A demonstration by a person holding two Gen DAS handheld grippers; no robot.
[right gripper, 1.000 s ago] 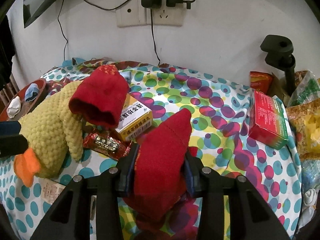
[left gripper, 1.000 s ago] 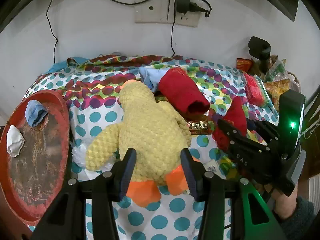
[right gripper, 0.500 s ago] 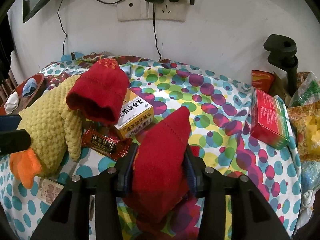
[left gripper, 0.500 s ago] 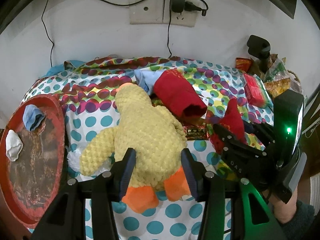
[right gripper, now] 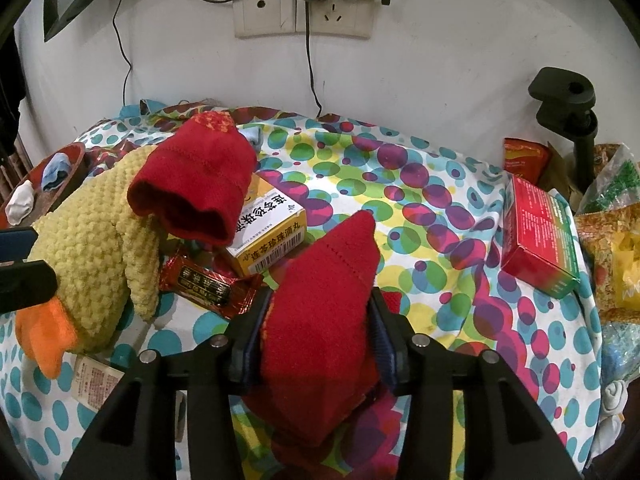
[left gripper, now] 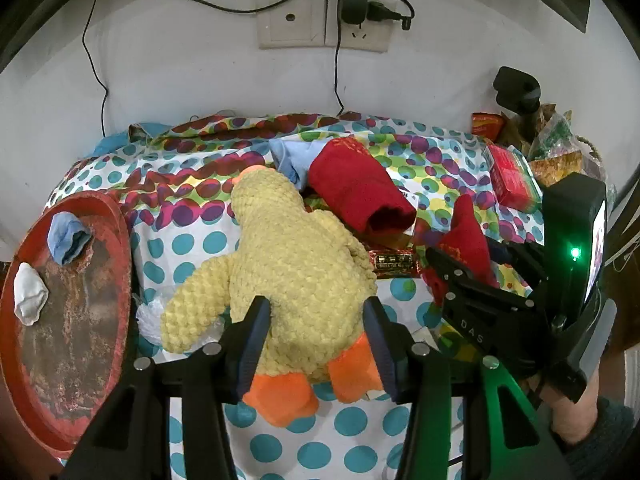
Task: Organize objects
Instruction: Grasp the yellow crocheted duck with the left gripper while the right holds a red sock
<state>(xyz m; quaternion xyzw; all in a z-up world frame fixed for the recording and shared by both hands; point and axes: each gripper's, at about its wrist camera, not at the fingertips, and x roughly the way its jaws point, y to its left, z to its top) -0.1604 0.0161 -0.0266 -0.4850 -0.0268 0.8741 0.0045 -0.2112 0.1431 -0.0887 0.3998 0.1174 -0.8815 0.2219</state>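
Note:
A yellow plush duck point(left gripper: 288, 264) lies face down on the spotted cloth. My left gripper point(left gripper: 316, 320) is shut on its lower body, pads pressed into the plush and the orange feet below them. In the right wrist view my right gripper point(right gripper: 316, 312) holds a red sock point(right gripper: 324, 300) upright. Its jaws are opening, but the pads still touch the sock. In the left wrist view the right gripper point(left gripper: 464, 248) and that sock point(left gripper: 466, 236) stand right of the duck. A second red sock point(right gripper: 196, 192) rests on the duck point(right gripper: 92, 240) and a yellow medicine box point(right gripper: 272, 240).
A rusty red tray point(left gripper: 68, 340) at the left holds a blue sock point(left gripper: 66, 232) and a white sock point(left gripper: 30, 298). A red candy wrapper point(right gripper: 204, 284) lies beside the duck. A red box point(right gripper: 540, 240), snack bags point(right gripper: 612, 248) and a black clamp stand point(right gripper: 568, 112) crowd the right.

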